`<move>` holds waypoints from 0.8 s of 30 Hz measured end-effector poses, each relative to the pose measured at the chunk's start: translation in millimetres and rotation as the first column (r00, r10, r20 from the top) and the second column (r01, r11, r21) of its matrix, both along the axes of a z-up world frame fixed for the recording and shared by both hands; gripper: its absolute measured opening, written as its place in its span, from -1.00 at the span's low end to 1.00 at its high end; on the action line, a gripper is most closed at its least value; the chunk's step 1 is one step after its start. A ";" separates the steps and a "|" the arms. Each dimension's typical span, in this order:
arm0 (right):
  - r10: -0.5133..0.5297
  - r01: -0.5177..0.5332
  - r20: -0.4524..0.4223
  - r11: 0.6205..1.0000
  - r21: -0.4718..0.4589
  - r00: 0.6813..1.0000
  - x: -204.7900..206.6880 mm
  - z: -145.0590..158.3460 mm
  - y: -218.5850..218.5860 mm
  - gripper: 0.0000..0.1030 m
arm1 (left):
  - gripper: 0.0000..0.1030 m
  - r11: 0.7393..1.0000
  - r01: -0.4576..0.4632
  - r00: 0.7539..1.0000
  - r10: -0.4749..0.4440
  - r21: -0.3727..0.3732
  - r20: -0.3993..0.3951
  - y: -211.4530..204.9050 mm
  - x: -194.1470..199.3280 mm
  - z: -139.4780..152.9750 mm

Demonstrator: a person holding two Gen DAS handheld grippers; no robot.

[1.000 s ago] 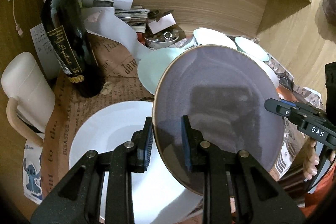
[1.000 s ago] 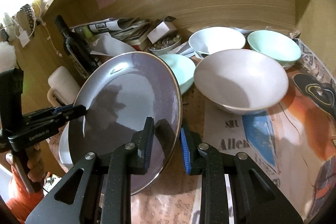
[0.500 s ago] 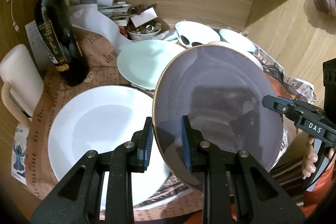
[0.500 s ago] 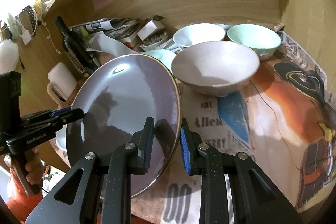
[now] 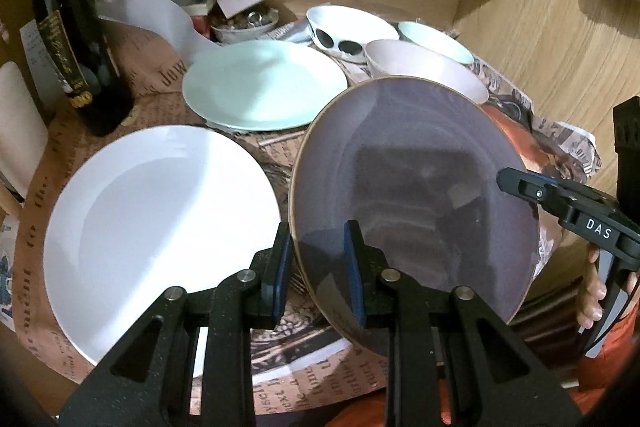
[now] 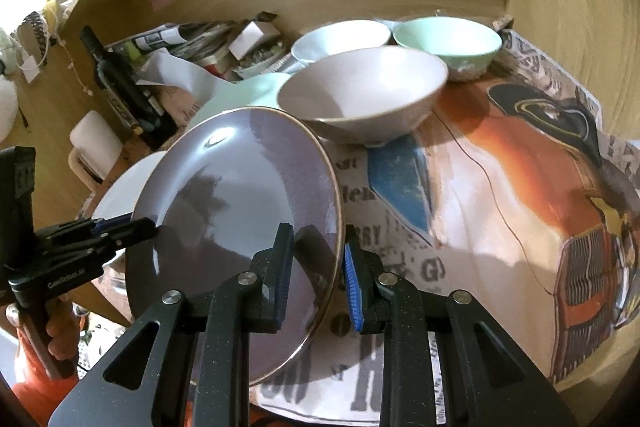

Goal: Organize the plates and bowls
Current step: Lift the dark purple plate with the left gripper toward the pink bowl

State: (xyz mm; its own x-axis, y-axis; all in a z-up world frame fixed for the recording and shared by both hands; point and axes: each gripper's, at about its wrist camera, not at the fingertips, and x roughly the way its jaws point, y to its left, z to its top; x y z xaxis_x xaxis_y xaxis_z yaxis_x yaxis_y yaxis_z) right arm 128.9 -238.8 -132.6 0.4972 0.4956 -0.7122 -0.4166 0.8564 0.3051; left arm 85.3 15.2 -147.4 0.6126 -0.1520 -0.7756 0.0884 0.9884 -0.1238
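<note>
Both grippers pinch the purple plate (image 5: 416,187) by opposite rims: left gripper (image 5: 316,263), right gripper (image 6: 316,263). It hangs tilted over the table's front edge. Next, probably: lower it level onto the white plate (image 5: 160,223), then release.

Left wrist view: looking down along its tongs (image 5: 316,267) from the purple plate's (image 5: 412,187) left rim, facing the desk's (image 5: 168,87) back wall, very near.
Right wrist view: looking down along its tongs (image 6: 316,267) from the plate's (image 6: 240,211) right rim, facing the same wall.
Shared: both are showing the plate, white plate (image 5: 160,219), bowls (image 6: 360,95), bottle (image 5: 76,51), and each other's tongs.
</note>
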 end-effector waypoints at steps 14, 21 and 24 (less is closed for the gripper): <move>-0.013 0.012 -0.060 1.000 -0.028 0.998 14.8 -18.6 -7.1 -0.58 | -0.51 1.000 0.021 0.998 -0.021 0.011 -0.057 -11.4 14.8 -17.8; -0.015 0.013 -0.066 1.000 -0.028 0.998 19.7 -19.5 -6.8 -0.58 | -0.51 1.000 0.019 0.998 -0.019 0.001 -0.058 -10.0 19.9 -18.7; -0.016 0.014 -0.066 1.000 -0.027 0.998 21.1 -19.8 -6.3 -0.57 | -0.51 1.000 0.016 0.998 -0.016 0.002 -0.055 -10.2 23.2 -18.7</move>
State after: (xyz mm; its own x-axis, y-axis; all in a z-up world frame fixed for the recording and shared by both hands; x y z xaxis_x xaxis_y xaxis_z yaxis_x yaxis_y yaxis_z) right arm 150.0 -245.1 -152.4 0.4558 0.4689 -0.7566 -0.3836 0.8705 0.3084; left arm 108.6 4.9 -166.1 0.5669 -0.1591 -0.8083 0.0973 0.9872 -0.1261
